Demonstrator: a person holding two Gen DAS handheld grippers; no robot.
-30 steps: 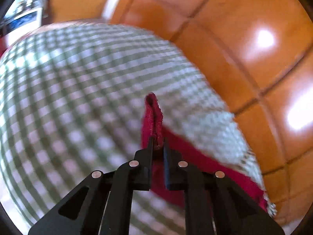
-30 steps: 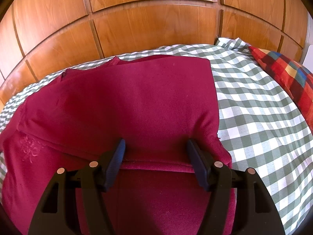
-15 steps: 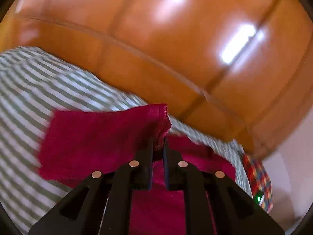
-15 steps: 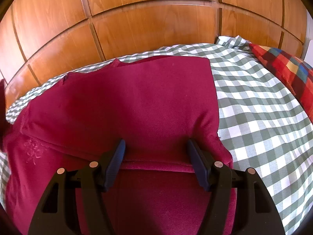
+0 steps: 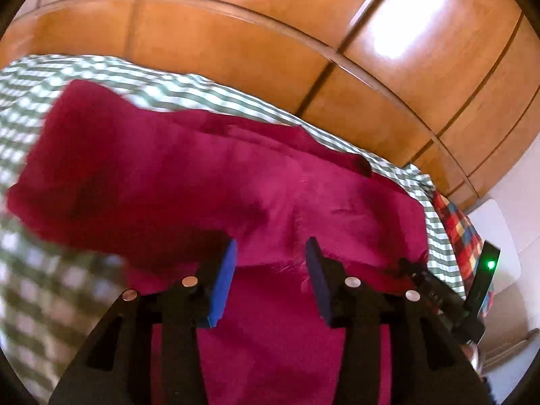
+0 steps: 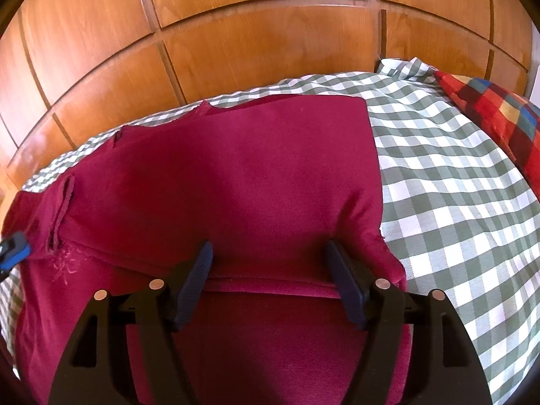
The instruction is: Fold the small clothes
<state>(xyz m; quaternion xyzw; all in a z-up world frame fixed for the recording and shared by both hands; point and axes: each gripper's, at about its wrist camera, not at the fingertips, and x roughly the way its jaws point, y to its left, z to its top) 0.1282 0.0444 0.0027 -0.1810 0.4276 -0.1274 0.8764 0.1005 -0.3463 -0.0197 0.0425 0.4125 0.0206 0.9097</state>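
A dark red garment point(image 6: 236, 175) lies partly folded on the green-and-white checked bedspread point(image 6: 455, 202). My right gripper point(image 6: 270, 270) is open and empty, low over a folded edge near the garment's front. My left gripper point(image 5: 270, 263) is open and empty just above the garment point(image 5: 202, 182), whose left flap lies folded over the body. The tip of my left gripper shows as a blue piece at the left edge of the right wrist view point(image 6: 13, 248). My right gripper shows at the right of the left wrist view point(image 5: 435, 297).
A glossy wooden panelled wall point(image 6: 253, 33) runs behind the bed. A red, blue and yellow checked pillow point(image 6: 499, 114) lies at the far right; it also shows in the left wrist view point(image 5: 462, 236). Bare checked bedspread lies right of the garment.
My left gripper carried the pinched red flap over the garment, then opened and let it go. The flap now lies on the garment. My right gripper has stayed open in place.
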